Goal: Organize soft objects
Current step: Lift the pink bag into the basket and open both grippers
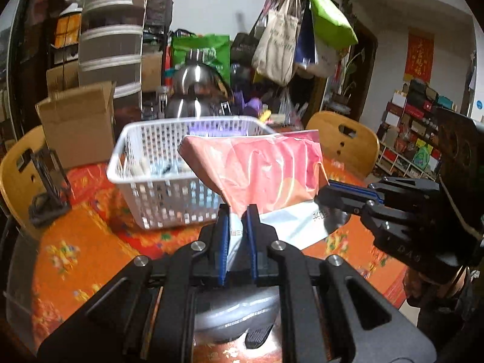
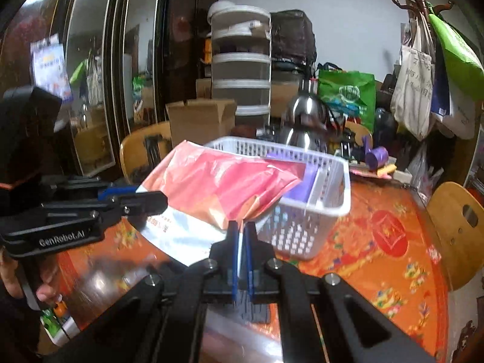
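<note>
Both claws clamp one soft red-and-white packet (image 1: 266, 166): left gripper (image 1: 237, 211) at lower centre, right gripper (image 2: 241, 227) likewise, before a white basket (image 1: 145, 163) mid-frame.

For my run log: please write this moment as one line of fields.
left gripper: shut on red-and-white soft pack | right gripper: shut on same pack | pack: held above tablecloth, beside white basket

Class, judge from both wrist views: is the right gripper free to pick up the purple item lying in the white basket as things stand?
Probably not. The right gripper is shut on the red and white packet, as is the left gripper, and the packet hangs over the near rim of the white basket, partly covering the purple item.
</note>
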